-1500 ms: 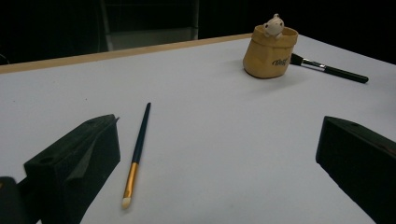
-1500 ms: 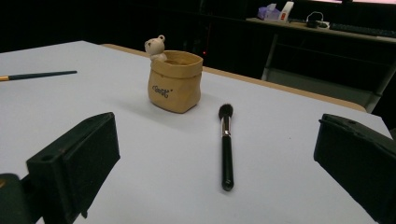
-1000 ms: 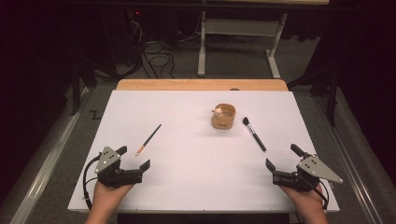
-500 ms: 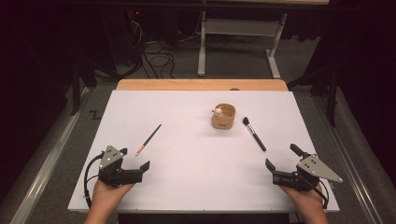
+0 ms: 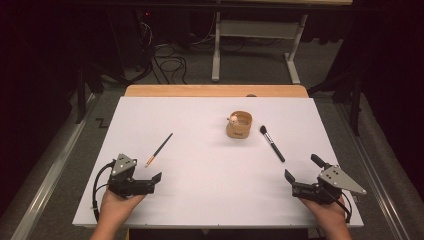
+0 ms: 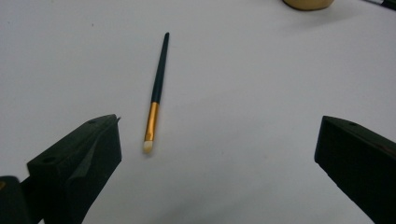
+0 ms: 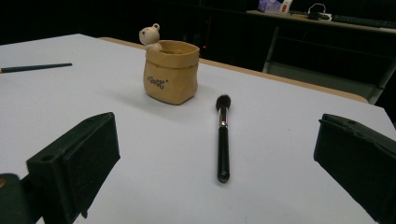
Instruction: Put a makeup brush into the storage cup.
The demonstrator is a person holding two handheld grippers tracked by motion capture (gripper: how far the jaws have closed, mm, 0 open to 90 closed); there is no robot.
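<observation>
A thin dark brush [image 5: 160, 149] with a gold ferrule and pale tip lies on the white table [image 5: 200, 170], left of centre. My left gripper [image 5: 147, 173] stands open just short of it. In the left gripper view the brush [image 6: 156, 88] lies between and beyond the wide jaws of the gripper [image 6: 219, 135], nearer the left one. A black makeup brush [image 5: 271, 143] lies right of a tan bag-shaped cup [image 5: 239, 124] with a small bear figure on its rim. My right gripper [image 5: 301, 168] is open near the brush's handle end, apart from it; brush [image 7: 223, 140] and cup [image 7: 171, 72] lie ahead of the gripper [image 7: 215, 154].
A strip of bare wood [image 5: 215, 90] runs along the table's far edge. Beyond it are a desk frame [image 5: 255, 45] and cables [image 5: 165, 55] on the floor. Both hands rest near the table's front edge.
</observation>
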